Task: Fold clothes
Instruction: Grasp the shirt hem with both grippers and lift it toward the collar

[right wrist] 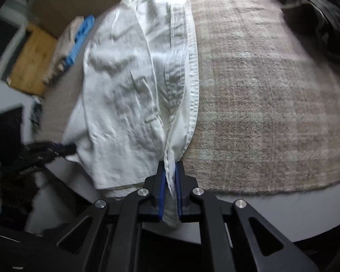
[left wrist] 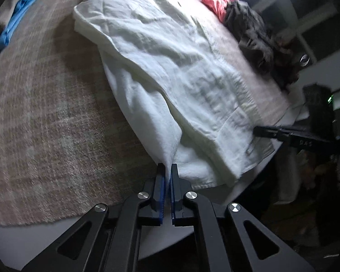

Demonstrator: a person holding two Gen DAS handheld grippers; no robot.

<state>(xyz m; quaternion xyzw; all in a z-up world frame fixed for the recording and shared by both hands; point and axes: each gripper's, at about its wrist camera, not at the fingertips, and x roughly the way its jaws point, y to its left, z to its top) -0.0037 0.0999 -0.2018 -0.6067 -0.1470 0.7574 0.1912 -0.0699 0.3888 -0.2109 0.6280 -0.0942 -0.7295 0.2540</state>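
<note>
**White garment pinched at both near corners**

A white garment is spread lengthwise on a beige plaid blanket, its near end at the table edge. The left gripper is clamped on one corner fold. The right gripper is clamped on the hemmed edge. A blue cloth and dark clothes are seen at the far sides.

garment: on rug, centre
blue cloth: ten o'clock of garment
dark clothes pile: two o'clock
</note>
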